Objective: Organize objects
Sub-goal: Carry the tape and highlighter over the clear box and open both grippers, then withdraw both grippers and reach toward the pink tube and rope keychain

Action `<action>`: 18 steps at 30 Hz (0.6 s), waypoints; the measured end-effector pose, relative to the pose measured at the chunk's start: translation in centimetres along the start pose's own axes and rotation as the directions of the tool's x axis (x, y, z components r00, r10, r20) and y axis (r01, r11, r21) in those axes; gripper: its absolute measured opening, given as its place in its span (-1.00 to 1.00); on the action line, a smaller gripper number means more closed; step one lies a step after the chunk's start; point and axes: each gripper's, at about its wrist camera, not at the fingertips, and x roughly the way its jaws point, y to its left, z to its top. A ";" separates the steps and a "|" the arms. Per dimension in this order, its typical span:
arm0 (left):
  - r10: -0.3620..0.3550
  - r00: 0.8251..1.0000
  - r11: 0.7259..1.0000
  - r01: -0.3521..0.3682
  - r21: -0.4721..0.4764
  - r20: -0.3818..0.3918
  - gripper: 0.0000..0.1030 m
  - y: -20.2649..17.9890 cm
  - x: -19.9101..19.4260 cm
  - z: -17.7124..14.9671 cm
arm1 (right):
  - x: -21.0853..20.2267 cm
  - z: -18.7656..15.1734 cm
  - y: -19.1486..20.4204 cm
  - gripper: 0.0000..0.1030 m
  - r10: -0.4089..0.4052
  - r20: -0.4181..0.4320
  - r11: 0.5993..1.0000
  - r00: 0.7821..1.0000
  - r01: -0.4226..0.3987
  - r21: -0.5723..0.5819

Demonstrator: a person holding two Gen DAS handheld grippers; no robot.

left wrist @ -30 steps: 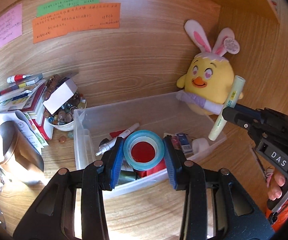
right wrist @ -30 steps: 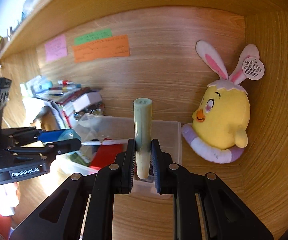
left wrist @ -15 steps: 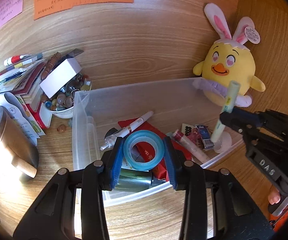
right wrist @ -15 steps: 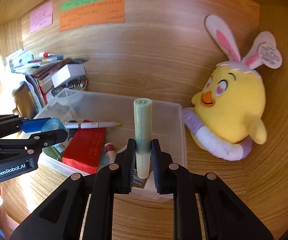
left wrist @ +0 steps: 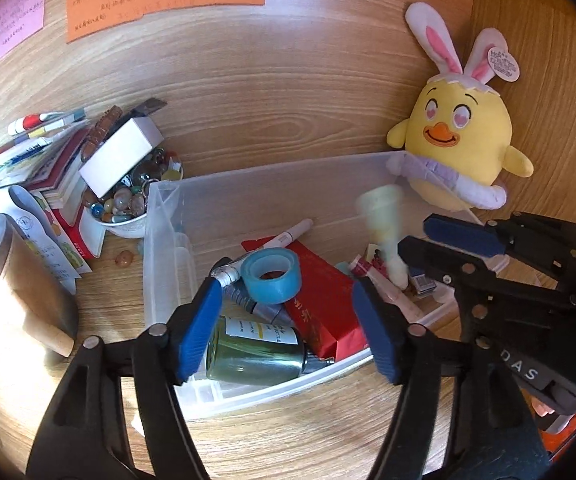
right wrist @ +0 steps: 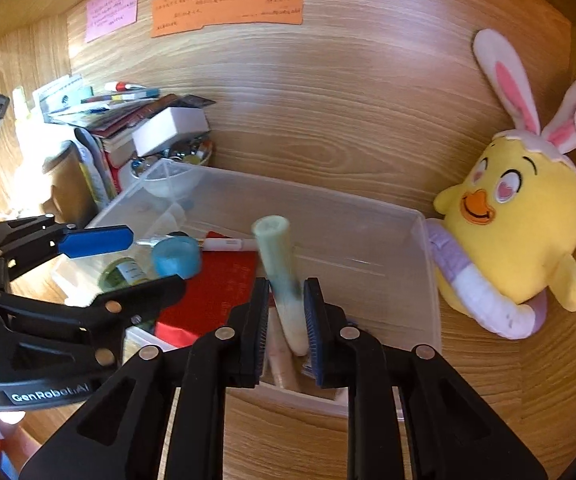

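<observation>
A clear plastic bin (left wrist: 248,184) (right wrist: 424,264) holds a red packet (left wrist: 328,296), a white marker (left wrist: 288,236), a green bottle (left wrist: 256,352) and other small items. A blue tape roll (left wrist: 271,276) (right wrist: 176,257) lies in the bin on the red packet, clear of my left gripper (left wrist: 286,328), which is open above the bin's front. My right gripper (right wrist: 286,320) is open over the bin's right end. A pale green tube (right wrist: 282,280) (left wrist: 384,236) is blurred and tilted between its fingers, loose of them.
A yellow chick plush (left wrist: 456,140) (right wrist: 516,224) sits against the back wall right of the bin. A bowl of marbles (left wrist: 128,204), a white box (left wrist: 120,152), stacked books (left wrist: 48,168) and a wooden cup (left wrist: 28,288) crowd the left. Sticky notes (right wrist: 228,4) hang on the wall.
My left gripper has opened and let the tape roll drop into the bin. My right gripper has opened and the green tube is slipping down, tilted and blurred.
</observation>
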 end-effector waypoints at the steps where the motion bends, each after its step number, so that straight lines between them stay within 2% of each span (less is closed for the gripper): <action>1: 0.003 1.000 1.000 -0.003 0.001 0.005 0.38 0.0 -0.2 0.0 | -0.2 0.0 -0.1 -0.44 -0.003 0.005 1.000 1.000 0.002 0.005; 4: 0.001 1.000 1.000 -0.001 -0.001 0.021 0.52 0.0 -0.9 0.0 | -1.0 -0.1 -0.5 -0.33 0.002 0.019 1.000 1.000 -0.003 0.025; 9: 0.009 0.999 1.000 -0.009 0.003 0.052 0.68 -0.1 -2.7 -0.2 | -2.6 -0.5 -1.0 -0.29 0.007 0.031 0.999 0.999 -0.009 0.047; 11: 0.014 0.998 1.000 -0.014 0.003 0.068 0.83 -0.1 -3.7 -0.5 | -3.5 -0.9 -1.1 -0.22 0.015 0.038 0.999 0.999 -0.017 0.051; 14: 0.014 0.997 1.000 -0.015 0.002 0.073 0.86 0.0 -4.7 -1.1 | -4.8 -1.7 -1.1 -0.05 0.024 0.049 0.998 0.999 -0.026 0.055; 18: 0.020 0.998 1.000 -0.021 0.010 0.053 0.87 0.2 -5.8 -2.4 | -6.2 -3.2 -0.7 -0.02 0.044 0.044 0.998 0.998 -0.046 0.048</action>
